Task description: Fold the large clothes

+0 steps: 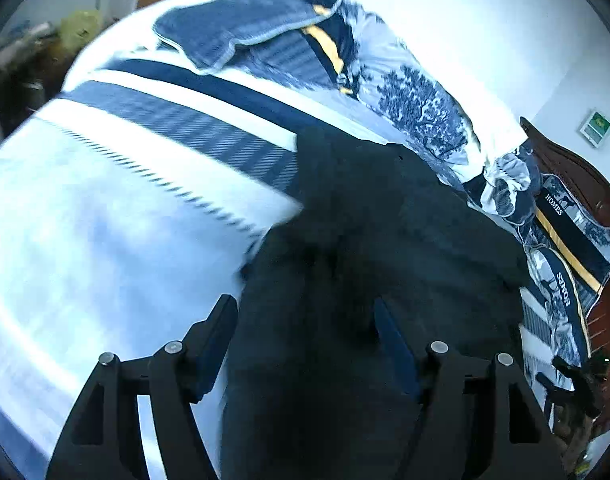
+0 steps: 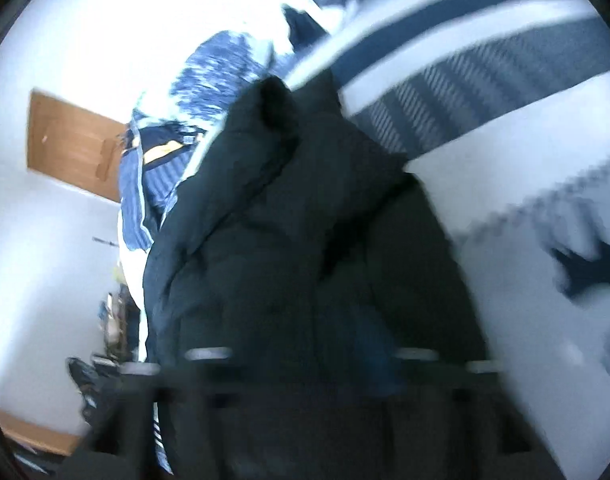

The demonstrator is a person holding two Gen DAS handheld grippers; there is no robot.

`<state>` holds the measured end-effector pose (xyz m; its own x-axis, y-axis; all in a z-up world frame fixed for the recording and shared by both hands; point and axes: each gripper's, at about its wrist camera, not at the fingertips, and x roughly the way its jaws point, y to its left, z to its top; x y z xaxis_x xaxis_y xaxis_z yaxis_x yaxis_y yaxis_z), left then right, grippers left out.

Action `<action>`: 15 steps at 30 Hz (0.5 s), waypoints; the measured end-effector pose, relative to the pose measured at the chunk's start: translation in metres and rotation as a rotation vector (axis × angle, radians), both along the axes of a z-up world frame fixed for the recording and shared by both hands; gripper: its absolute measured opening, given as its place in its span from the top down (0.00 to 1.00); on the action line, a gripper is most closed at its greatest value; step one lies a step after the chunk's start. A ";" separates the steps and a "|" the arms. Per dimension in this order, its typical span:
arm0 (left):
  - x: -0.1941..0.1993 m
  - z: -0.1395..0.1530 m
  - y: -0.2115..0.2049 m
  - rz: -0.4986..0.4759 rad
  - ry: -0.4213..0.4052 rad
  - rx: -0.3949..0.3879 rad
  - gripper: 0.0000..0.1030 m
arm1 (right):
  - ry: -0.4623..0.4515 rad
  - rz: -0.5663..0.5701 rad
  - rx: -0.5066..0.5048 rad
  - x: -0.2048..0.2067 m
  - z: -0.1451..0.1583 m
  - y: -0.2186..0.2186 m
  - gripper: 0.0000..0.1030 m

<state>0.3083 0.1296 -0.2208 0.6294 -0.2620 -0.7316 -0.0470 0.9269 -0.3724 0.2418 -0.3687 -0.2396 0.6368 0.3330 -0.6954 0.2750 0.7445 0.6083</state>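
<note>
A: Jacket, one only, dark and padded, lies on the striped bed cover just ahead of both sets of jaws.

B: Handling?

A: Soft and bulky, probably light; I'd take it by a hem or sleeve edge, where the cloth is thin.

B: Jaws?

A: Left gripper stands spread with nothing pinched. Right gripper is blurred; its fingers look apart, over the jacket. Beyond them lie two lettered pillows.
</note>
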 end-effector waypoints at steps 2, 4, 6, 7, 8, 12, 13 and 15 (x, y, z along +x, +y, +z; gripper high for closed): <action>-0.048 0.002 0.011 0.038 -0.031 0.033 0.27 | -0.007 0.014 -0.041 -0.035 0.009 0.004 0.19; -0.092 -0.003 0.017 0.042 -0.052 0.056 0.24 | 0.006 -0.019 -0.032 -0.078 0.007 0.005 0.19; -0.132 -0.018 0.022 0.047 -0.040 0.060 0.23 | 0.003 -0.041 0.000 -0.122 -0.003 0.007 0.19; -0.145 -0.033 0.019 0.037 -0.008 0.038 0.23 | 0.022 -0.062 0.004 -0.136 -0.009 0.004 0.19; -0.152 -0.041 0.021 0.031 0.017 0.024 0.23 | 0.042 -0.071 0.006 -0.149 -0.018 -0.003 0.19; -0.165 -0.062 0.019 0.017 0.070 0.005 0.23 | 0.129 -0.061 0.066 -0.182 -0.053 -0.002 0.27; -0.157 -0.060 0.012 0.006 0.072 0.008 0.23 | 0.121 -0.056 0.090 -0.183 -0.053 -0.001 0.30; -0.154 -0.060 0.008 -0.022 0.083 0.006 0.23 | 0.121 -0.051 0.042 -0.183 -0.048 0.005 0.30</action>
